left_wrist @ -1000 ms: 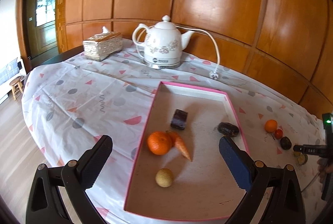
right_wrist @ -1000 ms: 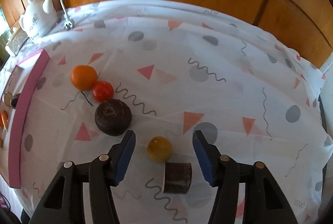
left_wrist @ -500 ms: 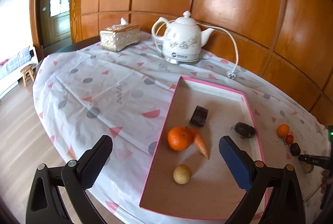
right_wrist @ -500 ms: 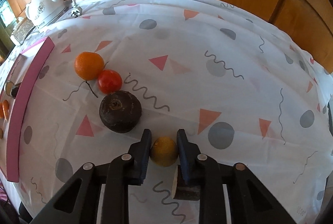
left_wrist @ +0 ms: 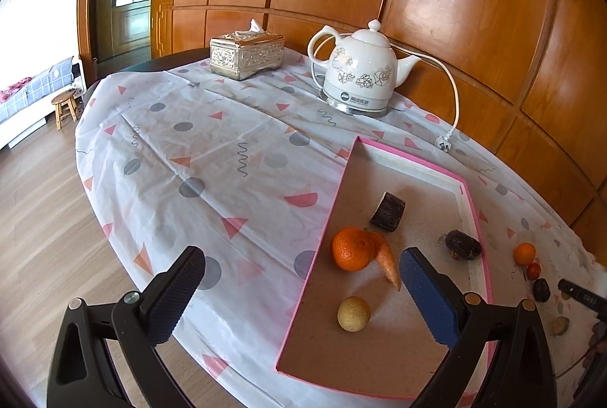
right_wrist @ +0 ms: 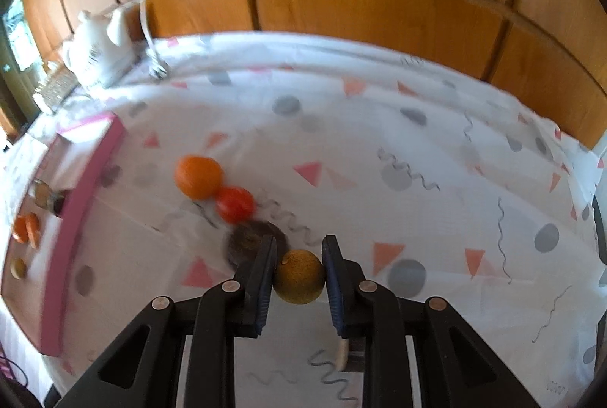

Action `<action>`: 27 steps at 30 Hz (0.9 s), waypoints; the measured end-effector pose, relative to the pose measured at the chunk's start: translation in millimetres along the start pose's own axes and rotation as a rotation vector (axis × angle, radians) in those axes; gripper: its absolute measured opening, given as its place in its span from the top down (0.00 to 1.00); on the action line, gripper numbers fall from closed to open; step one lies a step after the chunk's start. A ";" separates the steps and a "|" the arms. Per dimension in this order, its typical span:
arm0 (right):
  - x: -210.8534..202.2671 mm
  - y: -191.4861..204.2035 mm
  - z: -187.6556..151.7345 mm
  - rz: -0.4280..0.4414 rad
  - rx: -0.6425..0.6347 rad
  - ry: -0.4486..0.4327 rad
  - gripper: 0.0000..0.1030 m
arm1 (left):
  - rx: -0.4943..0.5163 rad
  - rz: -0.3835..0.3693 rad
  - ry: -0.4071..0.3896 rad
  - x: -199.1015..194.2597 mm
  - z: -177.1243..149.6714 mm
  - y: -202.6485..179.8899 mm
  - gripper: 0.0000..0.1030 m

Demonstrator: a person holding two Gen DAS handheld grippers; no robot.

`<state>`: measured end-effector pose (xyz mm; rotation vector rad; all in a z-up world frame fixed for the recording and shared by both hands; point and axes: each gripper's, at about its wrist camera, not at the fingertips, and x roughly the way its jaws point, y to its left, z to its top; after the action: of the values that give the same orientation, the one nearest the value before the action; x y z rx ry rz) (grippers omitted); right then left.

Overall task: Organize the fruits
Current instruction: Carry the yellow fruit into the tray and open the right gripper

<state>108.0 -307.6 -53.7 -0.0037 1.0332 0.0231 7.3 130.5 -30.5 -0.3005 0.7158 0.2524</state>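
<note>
My right gripper point(right_wrist: 298, 252) is shut on a small yellow-brown round fruit point(right_wrist: 299, 282) and holds it just above the tablecloth. Behind it lie a dark round fruit point(right_wrist: 246, 241), a red tomato point(right_wrist: 235, 204) and an orange point(right_wrist: 198, 177). The pink-rimmed tray point(left_wrist: 472, 207) holds an orange point(left_wrist: 352, 248), a carrot point(left_wrist: 389, 262), a pale round fruit point(left_wrist: 353, 314), a dark cut piece point(left_wrist: 387, 216) and a dark fruit point(left_wrist: 463, 245). My left gripper point(left_wrist: 301, 281) is open and empty, above the tray's near left edge.
A white kettle point(left_wrist: 362, 72) with a cord and plug point(left_wrist: 443, 142) and a silver tissue box point(left_wrist: 246, 55) stand at the back of the table. A dark cut piece point(right_wrist: 351, 355) lies under my right gripper. The table edge and wooden floor point(left_wrist: 41, 218) are at the left.
My right gripper closed on the yellow-brown fruit and lifted it slightly. My left gripper drew back and up from the tray, staying open.
</note>
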 end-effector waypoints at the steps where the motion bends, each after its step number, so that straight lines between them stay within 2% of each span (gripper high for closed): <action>1: -4.3 4.5 1.5 0.010 -0.008 -0.014 0.76 | 0.000 -0.002 0.001 0.1 -0.1 0.1 0.00; 8: -24.5 52.3 3.8 0.135 -0.063 -0.077 0.76 | -0.010 -0.011 0.005 -0.4 -0.9 1.4 0.00; 19: -26.5 166.7 -15.4 0.401 -0.241 -0.025 0.76 | -0.012 -0.021 0.014 0.2 -2.5 1.4 0.00; 27: -21.7 230.2 -21.4 0.471 -0.337 0.004 0.76 | -0.014 -0.021 0.022 2.2 -3.1 3.7 0.00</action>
<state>73.7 -78.1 -44.2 -0.0666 1.0053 0.6255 5.8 133.1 -34.9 -0.3240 0.7321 0.2341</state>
